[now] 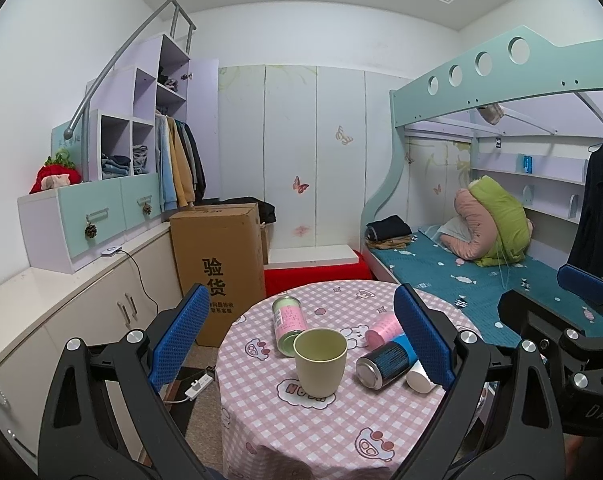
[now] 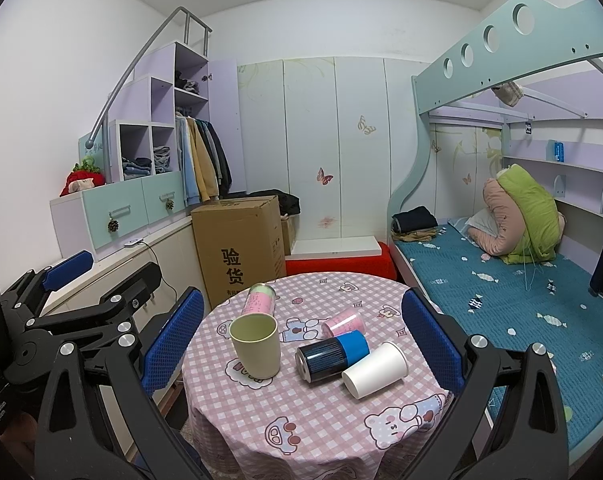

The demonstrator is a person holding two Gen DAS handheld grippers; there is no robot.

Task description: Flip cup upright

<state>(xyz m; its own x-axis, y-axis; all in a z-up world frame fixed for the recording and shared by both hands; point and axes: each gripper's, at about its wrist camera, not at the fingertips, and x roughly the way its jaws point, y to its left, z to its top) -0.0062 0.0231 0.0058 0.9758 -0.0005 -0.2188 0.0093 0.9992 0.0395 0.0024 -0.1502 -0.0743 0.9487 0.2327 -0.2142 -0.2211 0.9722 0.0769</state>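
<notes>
A pale green cup point(image 1: 320, 362) stands upright on the round table point(image 1: 301, 432); it also shows in the right wrist view point(image 2: 256, 345). A white paper cup point(image 2: 375, 369) lies on its side; in the left wrist view point(image 1: 419, 381) my finger partly hides it. A pink cup point(image 2: 344, 322) also lies on its side. My left gripper point(image 1: 301, 340) is open and empty above the table's near side. My right gripper point(image 2: 301, 340) is open and empty, a little back from the table.
A blue-black can point(image 2: 333, 354) and a pink-green can point(image 2: 258, 300) lie on the table. A cardboard box point(image 2: 241, 248) stands behind to the left. A bed point(image 2: 521, 300) is on the right, cabinets point(image 1: 61, 312) on the left.
</notes>
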